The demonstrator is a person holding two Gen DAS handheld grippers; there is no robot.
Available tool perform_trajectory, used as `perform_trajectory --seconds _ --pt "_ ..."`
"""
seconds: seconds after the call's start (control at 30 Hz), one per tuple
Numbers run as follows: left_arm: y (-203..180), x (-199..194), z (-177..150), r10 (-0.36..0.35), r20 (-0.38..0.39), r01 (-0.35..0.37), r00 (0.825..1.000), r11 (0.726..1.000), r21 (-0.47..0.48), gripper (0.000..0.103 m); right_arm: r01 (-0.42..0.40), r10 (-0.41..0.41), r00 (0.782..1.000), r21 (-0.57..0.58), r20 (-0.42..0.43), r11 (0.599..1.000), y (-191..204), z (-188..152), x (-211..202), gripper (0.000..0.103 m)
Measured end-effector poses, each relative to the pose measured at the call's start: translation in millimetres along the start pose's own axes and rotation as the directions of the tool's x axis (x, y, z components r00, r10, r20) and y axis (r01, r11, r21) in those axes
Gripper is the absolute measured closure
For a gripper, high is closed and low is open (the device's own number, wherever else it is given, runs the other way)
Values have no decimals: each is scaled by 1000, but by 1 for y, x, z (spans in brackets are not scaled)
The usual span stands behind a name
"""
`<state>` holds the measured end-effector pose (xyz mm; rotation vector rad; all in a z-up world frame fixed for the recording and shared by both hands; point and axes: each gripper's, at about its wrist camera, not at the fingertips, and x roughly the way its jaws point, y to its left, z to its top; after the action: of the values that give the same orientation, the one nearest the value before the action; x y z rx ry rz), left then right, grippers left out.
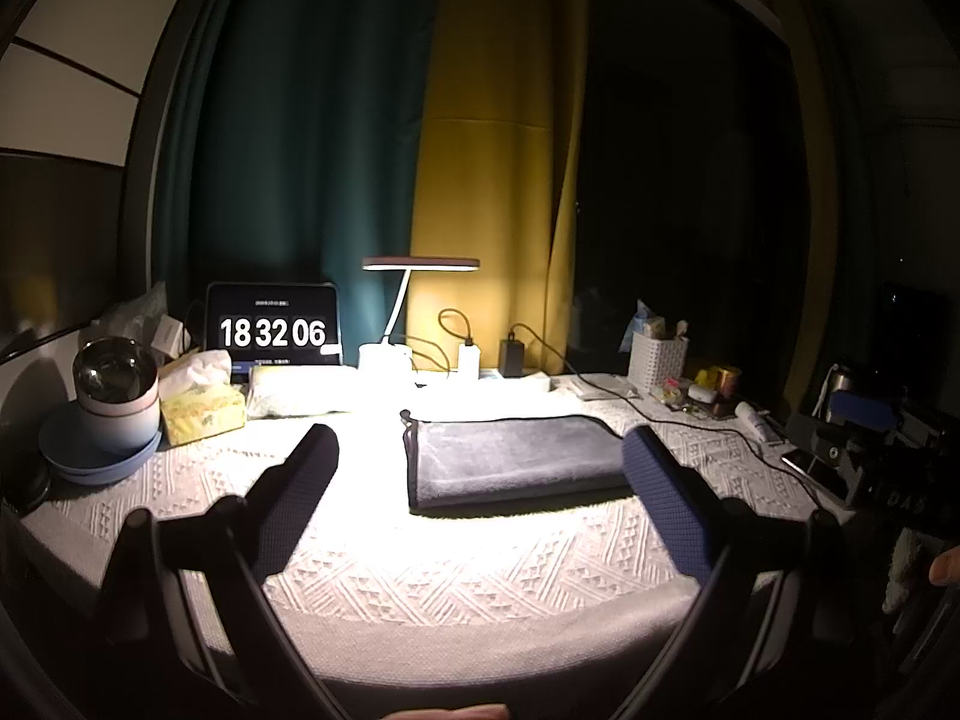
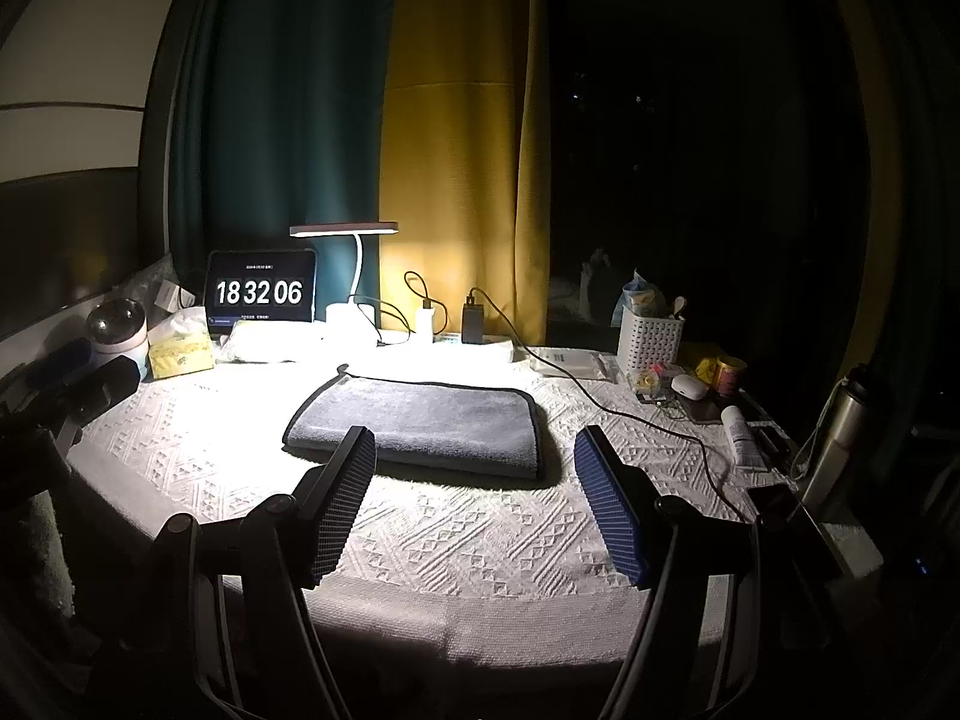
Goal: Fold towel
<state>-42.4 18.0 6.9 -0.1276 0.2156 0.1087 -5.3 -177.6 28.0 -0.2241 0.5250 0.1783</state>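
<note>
A lamp point(image 2: 345, 230) is shining beside a clock point(image 2: 260, 293) reading 18 32 06. A tissue box point(image 1: 203, 408) is sitting left, a basket point(image 2: 650, 343) right.

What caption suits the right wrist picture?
Open right gripper faces a folded grey towel on a lamplit white tablecloth.

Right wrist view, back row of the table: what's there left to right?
Pink cup → tissue box → clock display → desk lamp → black charger → white basket → yellow tin.
</note>
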Motion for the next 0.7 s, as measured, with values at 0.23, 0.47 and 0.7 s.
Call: perform_trajectory --seconds 0.23,0.47,0.7 --pt "3 4 1 -3 -6 3 1000 1000 -4 7 -1 1 1000 -2 -1 1000 0 0 0 31" --pt "3 3 1 -2 -5 2 1000 1000 -4 7 -3 3 1000 -5 2 1000 4 0 3 31" --pt "3 4 1 -3 -6 3 1000 1000 -4 7 -2 2 1000 -4 1 1000 4 0 3 31"
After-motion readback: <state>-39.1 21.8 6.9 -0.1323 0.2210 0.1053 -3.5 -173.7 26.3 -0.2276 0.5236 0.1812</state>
